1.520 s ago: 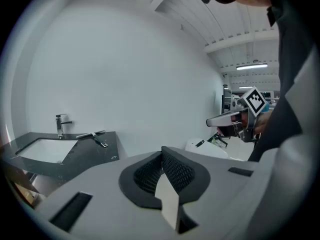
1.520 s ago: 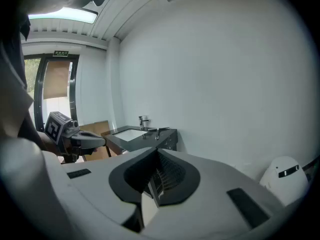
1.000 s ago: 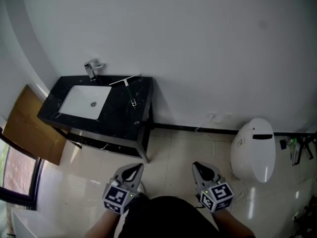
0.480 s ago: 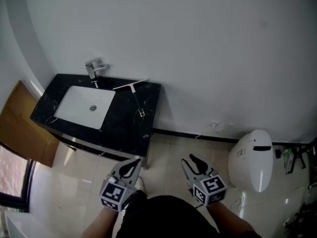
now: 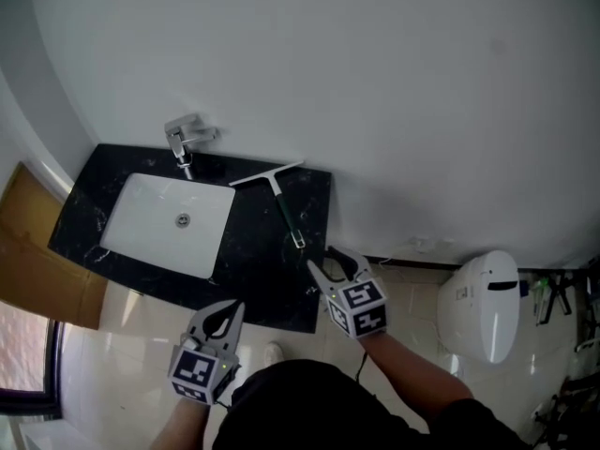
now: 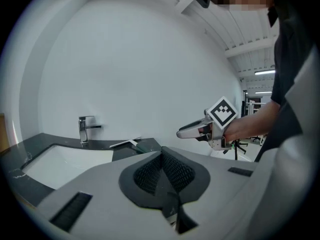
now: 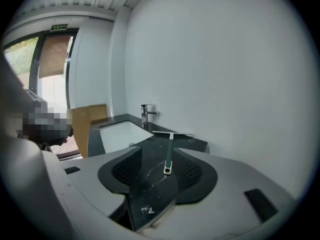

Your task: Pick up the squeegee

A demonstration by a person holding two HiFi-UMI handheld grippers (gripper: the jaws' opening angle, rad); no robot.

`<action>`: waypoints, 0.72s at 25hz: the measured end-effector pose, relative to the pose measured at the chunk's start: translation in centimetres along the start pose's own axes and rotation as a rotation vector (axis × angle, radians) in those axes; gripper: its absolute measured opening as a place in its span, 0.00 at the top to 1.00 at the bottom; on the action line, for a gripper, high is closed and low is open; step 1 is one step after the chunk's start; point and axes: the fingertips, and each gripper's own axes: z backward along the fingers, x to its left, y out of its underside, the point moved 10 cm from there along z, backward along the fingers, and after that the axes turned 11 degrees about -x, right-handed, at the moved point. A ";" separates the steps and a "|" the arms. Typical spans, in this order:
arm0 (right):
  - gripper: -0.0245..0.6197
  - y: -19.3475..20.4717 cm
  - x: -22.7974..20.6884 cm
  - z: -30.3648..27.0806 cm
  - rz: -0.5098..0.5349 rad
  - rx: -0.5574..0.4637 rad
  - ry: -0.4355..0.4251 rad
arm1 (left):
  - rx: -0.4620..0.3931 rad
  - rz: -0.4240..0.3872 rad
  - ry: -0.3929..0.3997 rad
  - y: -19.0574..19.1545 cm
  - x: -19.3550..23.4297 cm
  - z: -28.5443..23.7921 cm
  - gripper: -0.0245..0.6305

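Observation:
The squeegee (image 5: pixel 284 212) lies flat on the black counter (image 5: pixel 251 251), right of the basin. Its white blade rests near the wall and its dark green handle points toward me. My right gripper (image 5: pixel 328 262) is over the counter's near right corner with its jaws opening wide. The handle's end lies just ahead of its tips, untouched. In the right gripper view the squeegee (image 7: pixel 169 151) shows in line with the gap of the right gripper (image 7: pixel 159 151). My left gripper (image 5: pixel 223 312) hangs shut and empty, below the counter's front edge. From the left gripper (image 6: pixel 162 151) I see the squeegee (image 6: pixel 131 143) and the right gripper (image 6: pixel 181 133).
A white basin (image 5: pixel 169 223) is sunk into the counter's left half, with a chrome faucet (image 5: pixel 186 141) behind it. A white toilet (image 5: pixel 483 306) stands at the right by the wall. A brown board (image 5: pixel 28 242) leans at the left. The floor is pale tile.
The vanity has come closer in view. My right gripper has reached forward to the counter's corner and gone from shut to open. The left gripper has dropped back lower left, still shut.

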 end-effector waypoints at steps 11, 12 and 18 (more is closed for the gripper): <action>0.65 1.1 -1.9 -17.7 0.066 0.138 0.084 | -0.013 -0.032 -0.022 -2.0 7.5 -1.2 0.96; 0.66 1.4 -2.2 -18.8 0.069 0.153 0.090 | -0.005 -0.026 -0.032 -1.9 7.9 -1.0 0.96; 0.65 3.6 -3.4 -23.7 0.050 0.241 0.123 | 0.039 -0.008 -0.068 -0.8 9.5 0.1 0.96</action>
